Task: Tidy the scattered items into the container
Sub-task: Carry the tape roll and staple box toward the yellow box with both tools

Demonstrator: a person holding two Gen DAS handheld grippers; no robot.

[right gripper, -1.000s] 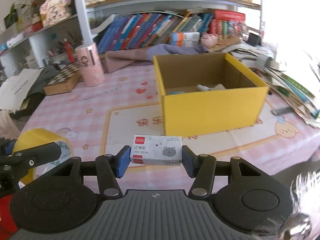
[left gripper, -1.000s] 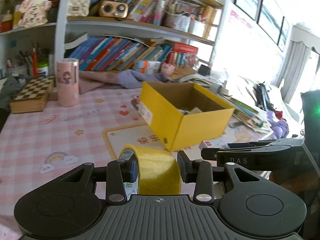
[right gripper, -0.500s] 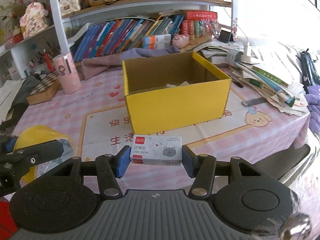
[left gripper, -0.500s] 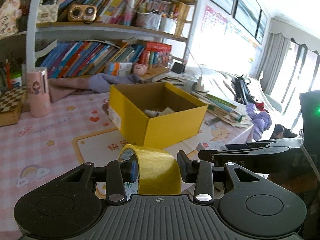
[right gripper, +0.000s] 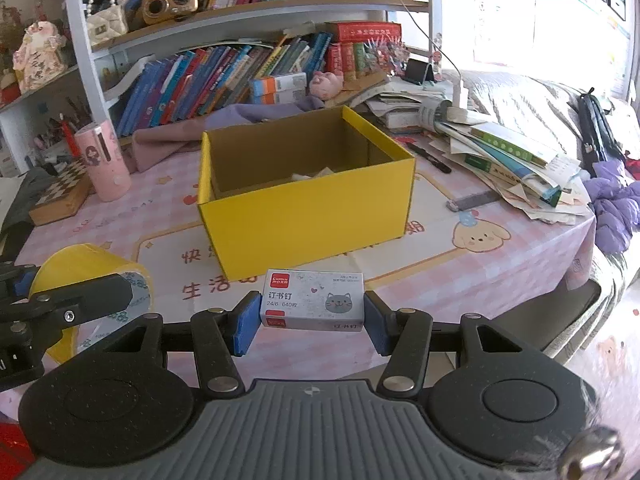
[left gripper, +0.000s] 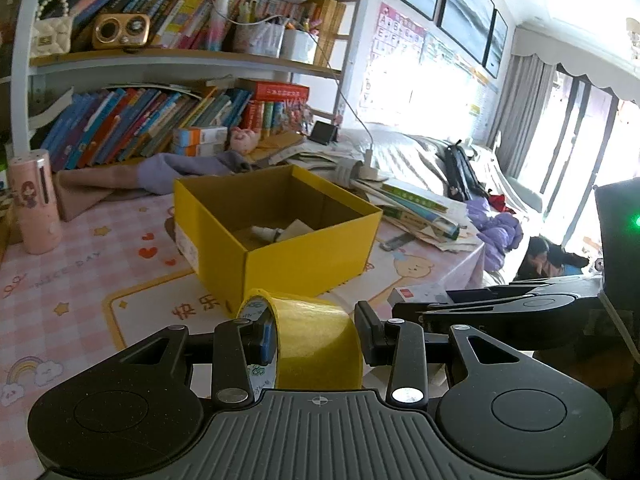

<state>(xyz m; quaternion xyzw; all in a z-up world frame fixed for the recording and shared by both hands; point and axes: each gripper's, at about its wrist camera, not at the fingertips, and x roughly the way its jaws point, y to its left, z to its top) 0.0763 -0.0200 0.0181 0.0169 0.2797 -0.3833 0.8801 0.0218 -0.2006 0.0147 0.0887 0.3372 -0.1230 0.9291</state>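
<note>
Table (right gripper: 500, 280): pink checked cloth, cluttered rear edge. Yellow box (right gripper: 308, 216): open top, mid-table, small items on floor inside. Tape roll (left gripper: 316, 344): yellow, pinched across width between left gripper (left gripper: 316, 344) pads, held above cloth, near side of box. Staple box (right gripper: 313, 305): white, cat print, clamped end to end by right gripper (right gripper: 310, 318) blue pads, in front of yellow box, outside it.

I'm seeing a bright yellow box (right gripper: 308, 216) with a brown inside, sitting on a pink checked tablecloth (right gripper: 500, 280). Left of the box, a yellow tape roll (right gripper: 86, 268); in front, a white staple box (right gripper: 313, 300) with a grey cat and red label.
</note>
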